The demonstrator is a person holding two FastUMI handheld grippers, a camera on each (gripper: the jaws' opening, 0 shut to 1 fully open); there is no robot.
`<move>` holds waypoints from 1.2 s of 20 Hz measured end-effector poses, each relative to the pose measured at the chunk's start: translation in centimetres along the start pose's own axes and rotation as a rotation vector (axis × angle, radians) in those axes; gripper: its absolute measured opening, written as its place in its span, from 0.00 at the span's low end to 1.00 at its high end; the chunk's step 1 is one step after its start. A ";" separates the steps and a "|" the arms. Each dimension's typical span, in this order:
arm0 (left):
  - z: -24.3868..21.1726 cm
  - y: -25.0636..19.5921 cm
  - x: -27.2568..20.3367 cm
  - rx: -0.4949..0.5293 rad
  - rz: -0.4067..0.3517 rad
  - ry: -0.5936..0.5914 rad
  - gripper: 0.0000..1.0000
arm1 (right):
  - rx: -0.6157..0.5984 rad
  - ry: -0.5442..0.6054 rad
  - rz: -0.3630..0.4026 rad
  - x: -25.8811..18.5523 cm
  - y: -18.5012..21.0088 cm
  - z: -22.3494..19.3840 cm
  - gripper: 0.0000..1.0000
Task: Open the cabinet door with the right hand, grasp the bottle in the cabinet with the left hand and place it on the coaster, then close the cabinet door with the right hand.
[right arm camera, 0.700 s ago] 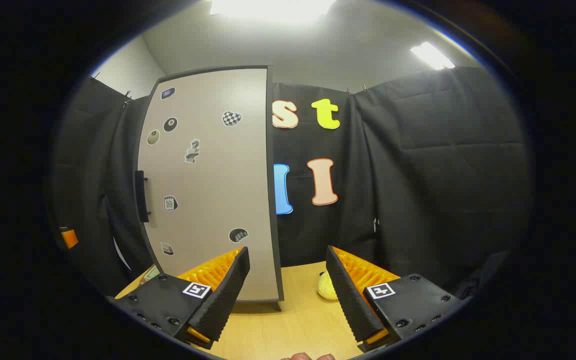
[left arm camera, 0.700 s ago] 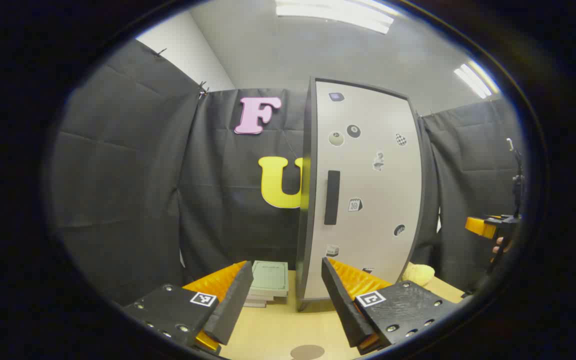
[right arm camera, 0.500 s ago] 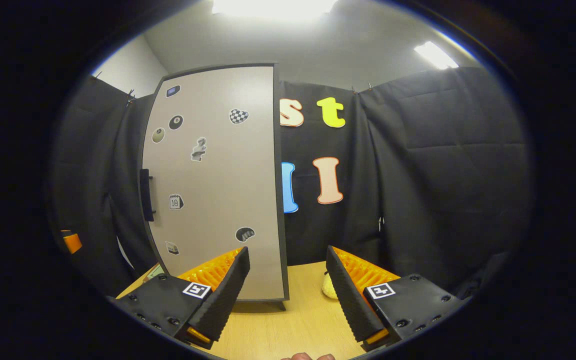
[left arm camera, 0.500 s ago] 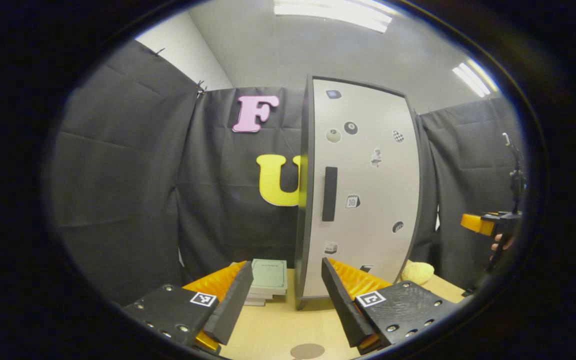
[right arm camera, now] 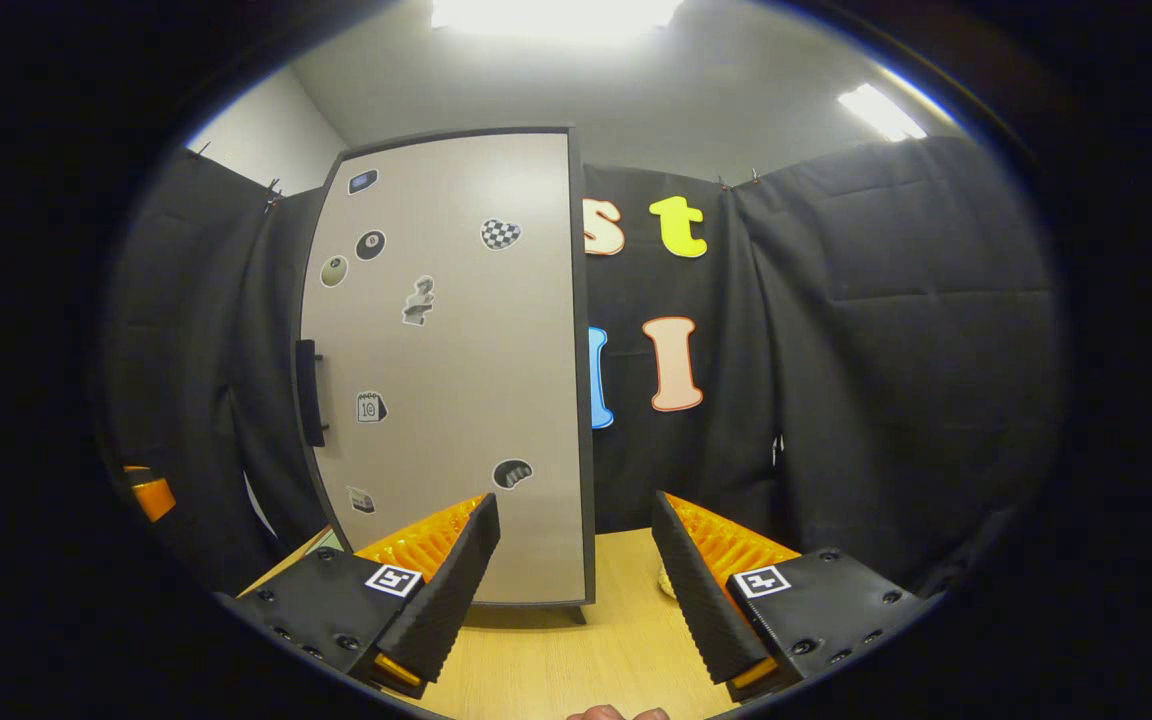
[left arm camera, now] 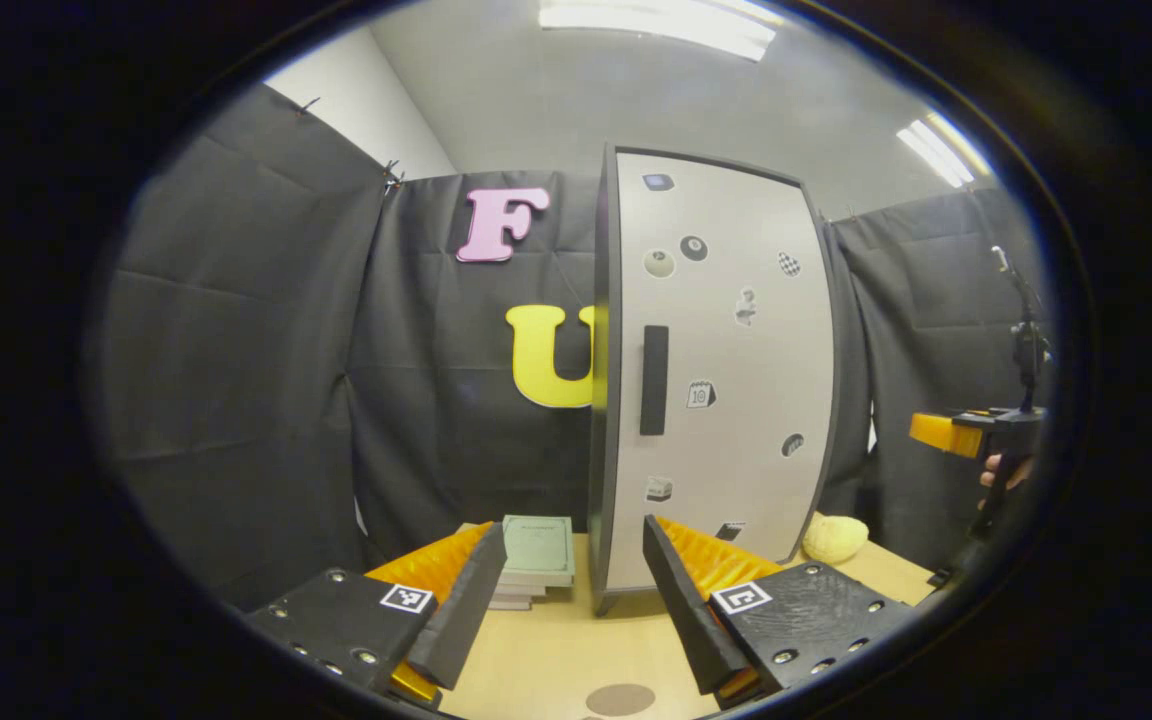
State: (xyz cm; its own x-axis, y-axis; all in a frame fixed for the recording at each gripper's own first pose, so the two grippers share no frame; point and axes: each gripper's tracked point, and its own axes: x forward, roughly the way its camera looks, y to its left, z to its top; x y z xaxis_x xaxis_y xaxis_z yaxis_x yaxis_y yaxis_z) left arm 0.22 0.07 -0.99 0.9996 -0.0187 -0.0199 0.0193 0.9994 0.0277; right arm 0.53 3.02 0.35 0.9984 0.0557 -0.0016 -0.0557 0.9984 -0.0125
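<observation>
1. Cabinet door [left arm camera: 726,370] is sitting shut on the tall cabinet, which is standing on the wooden table [left arm camera: 546,660]; the bottle is presumably behind it, out of sight.
2. Door handle [left arm camera: 654,379] is running as a dark upright bar along the door's left edge in the left gripper view; in the right gripper view it [right arm camera: 309,392] is standing proud of the panel, so there is likely room to hook a finger behind it.
3. Right gripper [right arm camera: 576,580] is hovering with jaws apart, holding nothing, well short of the door.
4. Left gripper [left arm camera: 566,600] is waiting low over the table, jaws likewise apart and empty.
5. Coaster [left arm camera: 620,699], a brown disc, is lying on the table just ahead of the left gripper.
6. Judging the door as stiff, flat and light; the bar looks like the only sensible hold, taken near mid-height.
7. Stickers are dotting the panel; a stack of books [left arm camera: 534,555] and a yellow soft toy [left arm camera: 834,538] are flanking the cabinet's base.
</observation>
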 end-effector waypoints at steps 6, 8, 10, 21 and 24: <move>-1.6 0.7 -0.5 0.029 0.020 0.001 0.83 | 0.002 0.018 0.018 0.7 0.8 -0.3 0.97; -2.6 1.0 -0.7 0.058 0.026 0.007 0.83 | 0.011 0.029 0.029 1.1 1.4 0.0 0.97; -3.4 0.6 -0.9 0.067 0.019 0.016 0.83 | 0.015 0.025 0.039 1.5 1.8 0.7 0.97; -7.9 -0.8 -2.5 -0.057 -0.014 0.077 0.84 | 0.065 -0.010 0.163 4.8 9.4 6.3 0.97; -9.5 0.7 -3.0 -0.099 0.016 0.104 0.84 | 0.049 -0.018 0.211 5.8 12.8 7.5 0.98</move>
State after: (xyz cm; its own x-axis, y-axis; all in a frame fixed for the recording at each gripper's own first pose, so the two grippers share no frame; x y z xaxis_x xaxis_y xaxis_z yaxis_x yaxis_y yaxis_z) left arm -2.96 1.05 -10.45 0.9923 -0.0053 -0.1240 -0.0034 0.9975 -0.0702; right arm 5.62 16.18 7.68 0.9646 0.2629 0.0188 -0.2634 0.9641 0.0345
